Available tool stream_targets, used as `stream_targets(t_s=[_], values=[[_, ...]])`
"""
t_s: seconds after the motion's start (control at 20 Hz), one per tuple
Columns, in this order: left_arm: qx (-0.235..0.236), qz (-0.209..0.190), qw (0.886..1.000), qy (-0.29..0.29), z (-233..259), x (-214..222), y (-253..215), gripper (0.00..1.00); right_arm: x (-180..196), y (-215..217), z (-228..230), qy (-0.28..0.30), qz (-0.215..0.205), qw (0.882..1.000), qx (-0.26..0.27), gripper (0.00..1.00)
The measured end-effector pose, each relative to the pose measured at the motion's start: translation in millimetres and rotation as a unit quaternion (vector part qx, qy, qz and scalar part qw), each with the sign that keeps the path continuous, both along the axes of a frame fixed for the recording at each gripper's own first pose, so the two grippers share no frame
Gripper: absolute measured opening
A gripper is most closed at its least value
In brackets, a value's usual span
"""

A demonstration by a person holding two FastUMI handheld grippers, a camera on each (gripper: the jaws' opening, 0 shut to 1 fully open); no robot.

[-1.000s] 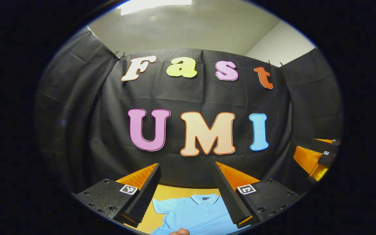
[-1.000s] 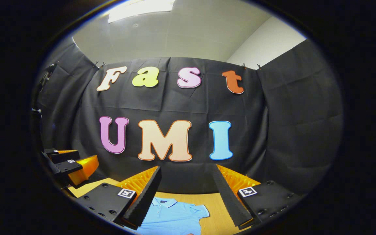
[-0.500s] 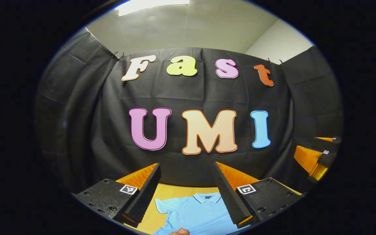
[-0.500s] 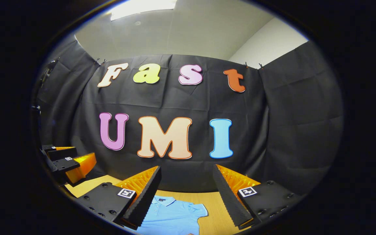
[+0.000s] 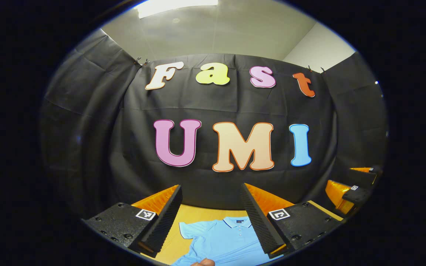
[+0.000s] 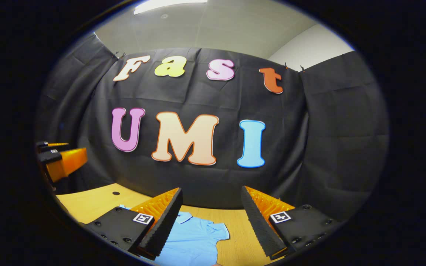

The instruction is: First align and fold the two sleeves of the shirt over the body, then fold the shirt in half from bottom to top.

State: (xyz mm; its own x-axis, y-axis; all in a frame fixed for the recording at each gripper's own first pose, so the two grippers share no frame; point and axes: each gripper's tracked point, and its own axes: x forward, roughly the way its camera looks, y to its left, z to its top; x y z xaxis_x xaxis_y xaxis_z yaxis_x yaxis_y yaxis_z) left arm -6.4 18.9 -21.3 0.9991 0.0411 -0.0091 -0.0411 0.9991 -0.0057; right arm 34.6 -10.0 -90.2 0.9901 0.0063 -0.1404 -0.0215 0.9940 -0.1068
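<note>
A light blue polo shirt (image 5: 222,240) lies flat on the wooden table (image 5: 189,216), collar toward the far wall, one short sleeve spread to the left. My left gripper (image 5: 211,212) hovers above it, open, with nothing between its fingers. In the right gripper view the same shirt (image 6: 194,238) shows its collar and right sleeve, and my right gripper (image 6: 211,214) is open above it, also holding nothing. The left gripper (image 6: 56,157) appears at the left edge of the right gripper view. The right gripper (image 5: 350,186) appears at the right edge of the left gripper view.
The table (image 6: 94,201) runs back to the black cloth wall (image 6: 338,147), which closes off the far side and both flanks. A small dark hole (image 6: 115,193) marks the tabletop at the left. A fingertip (image 5: 202,262) shows at the bottom of the left gripper view.
Both grippers have tilted down slightly, most clearly the right one, so more tabletop and shirt are in sight. Each gripper stayed open.
</note>
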Motion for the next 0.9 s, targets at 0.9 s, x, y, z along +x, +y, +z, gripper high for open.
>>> stream_targets(t_s=[0.9], values=[[0.037, 0.007, 0.999, 0.025, -22.0, 62.7, 50.7, 0.93, 123.2, -62.6, -205.1, 0.166, -0.088, 0.982, -0.02, 1.0]])
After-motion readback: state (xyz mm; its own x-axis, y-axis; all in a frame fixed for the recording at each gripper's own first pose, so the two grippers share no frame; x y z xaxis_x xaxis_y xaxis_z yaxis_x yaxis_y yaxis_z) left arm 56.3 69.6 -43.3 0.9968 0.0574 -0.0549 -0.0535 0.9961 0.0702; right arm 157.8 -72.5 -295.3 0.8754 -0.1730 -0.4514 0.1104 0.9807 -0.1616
